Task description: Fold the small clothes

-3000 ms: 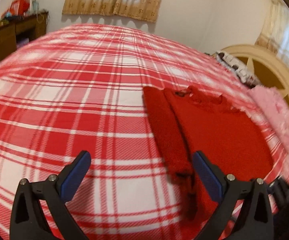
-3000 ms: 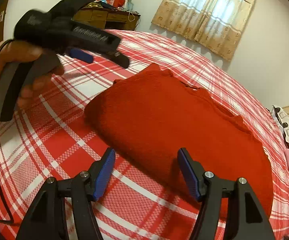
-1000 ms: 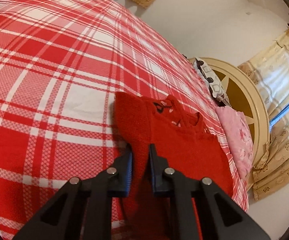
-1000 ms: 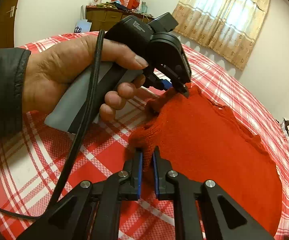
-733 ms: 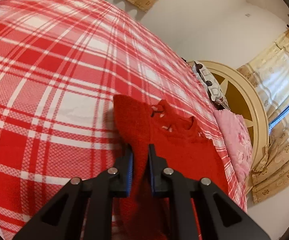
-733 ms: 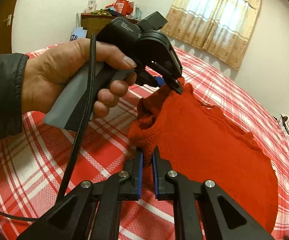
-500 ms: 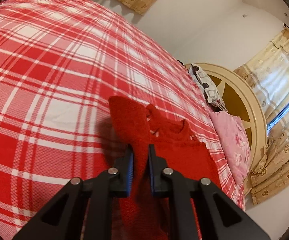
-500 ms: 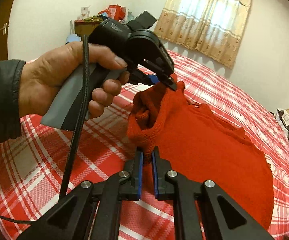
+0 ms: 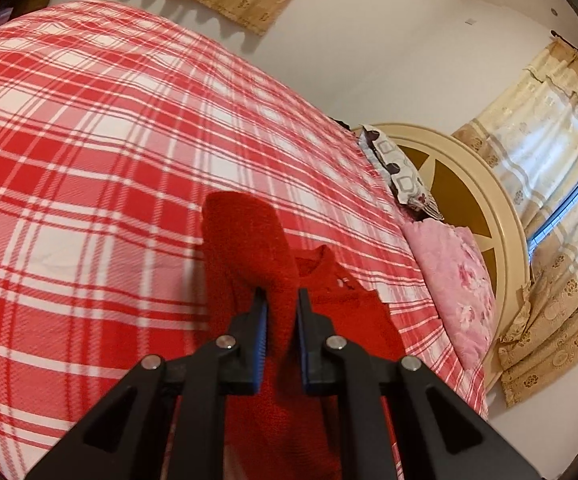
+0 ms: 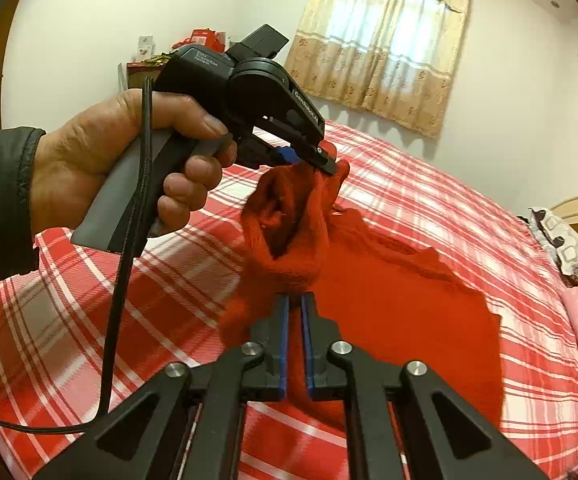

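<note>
A small red knit sweater lies on the red and white plaid bed. Its left edge is lifted off the bed in a hanging fold. My left gripper is shut on the upper part of that edge, and the red knit stands up in front of it. In the right wrist view the left gripper is held in a hand above the bed. My right gripper is shut on the lower part of the same edge.
A pink floral pillow and a patterned pillow lie against the round cream headboard at the bed's right end. A wooden cabinet with clutter stands by the far wall. Curtains hang behind the bed.
Both grippers, open beside the flat sweater three seconds ago, have shut on its left edge. Over the last second they have raised that edge higher off the bed.
</note>
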`<state>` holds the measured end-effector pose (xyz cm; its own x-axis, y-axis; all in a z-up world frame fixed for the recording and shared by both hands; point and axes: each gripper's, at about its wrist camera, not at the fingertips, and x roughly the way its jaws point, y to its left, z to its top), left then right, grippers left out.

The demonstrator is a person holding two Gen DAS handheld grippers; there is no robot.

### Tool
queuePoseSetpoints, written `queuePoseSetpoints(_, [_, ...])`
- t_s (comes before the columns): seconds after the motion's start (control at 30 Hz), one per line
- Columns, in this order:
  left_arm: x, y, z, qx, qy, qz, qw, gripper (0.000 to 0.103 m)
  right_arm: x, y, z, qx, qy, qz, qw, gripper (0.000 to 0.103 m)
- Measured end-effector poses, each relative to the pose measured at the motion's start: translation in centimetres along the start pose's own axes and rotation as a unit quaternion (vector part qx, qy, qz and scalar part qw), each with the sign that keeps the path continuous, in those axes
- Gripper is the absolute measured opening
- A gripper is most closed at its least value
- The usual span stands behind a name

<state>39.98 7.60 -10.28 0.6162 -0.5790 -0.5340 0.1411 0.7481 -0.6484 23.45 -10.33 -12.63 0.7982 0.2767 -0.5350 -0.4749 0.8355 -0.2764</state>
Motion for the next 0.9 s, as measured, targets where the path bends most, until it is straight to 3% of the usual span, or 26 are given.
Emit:
queuePoseSetpoints(0.27, [2.4,-2.8,-0.4,0.015,0.015,0.002,0.9998,0.013,-1.2,-3.3,-1.1,0.036,0.004,-0.006,0.999,0.000])
queuePoseSetpoints(0.4, [3.2,-3.6,-0.7,0.020,0.024,0.007,0.9995,0.012,-1.3,-4.8,-2.1,0.103,0.010,0.059,0.993,0.003])
queuePoseSetpoints(0.43, [3.2,-3.7,-0.7,0.020,0.025,0.007,0.9995,0.012,-1.1,-4.9,-2.3,0.111,0.014,0.070,0.991,0.014])
queuePoseSetpoints(0.47, [3.2,-3.8,-0.7,0.021,0.026,0.009,0.9994,0.013,-0.8,-4.7,-2.6,0.115,0.016,0.084,0.990,0.039])
queuePoseSetpoints(0.53, [3.1,-4.0,-0.6,0.023,0.029,0.010,0.9993,0.012,-0.6,-4.2,-2.8,0.117,0.015,0.107,0.987,0.061])
queuePoseSetpoints(0.67, [3.1,-4.1,-0.5,0.028,0.036,0.015,0.9988,0.013,0.8,-2.6,-2.4,0.115,0.031,0.108,0.987,0.061])
queuePoseSetpoints(0.77, [3.2,-4.2,-0.6,0.029,0.041,0.020,0.9985,0.013,2.6,-2.1,-1.7,0.144,0.050,0.144,0.978,0.061])
queuePoseSetpoints(0.9, [3.4,-4.4,-0.7,0.034,0.048,0.021,0.9980,0.013,2.8,-0.7,-0.8,0.154,0.036,0.157,0.975,0.061])
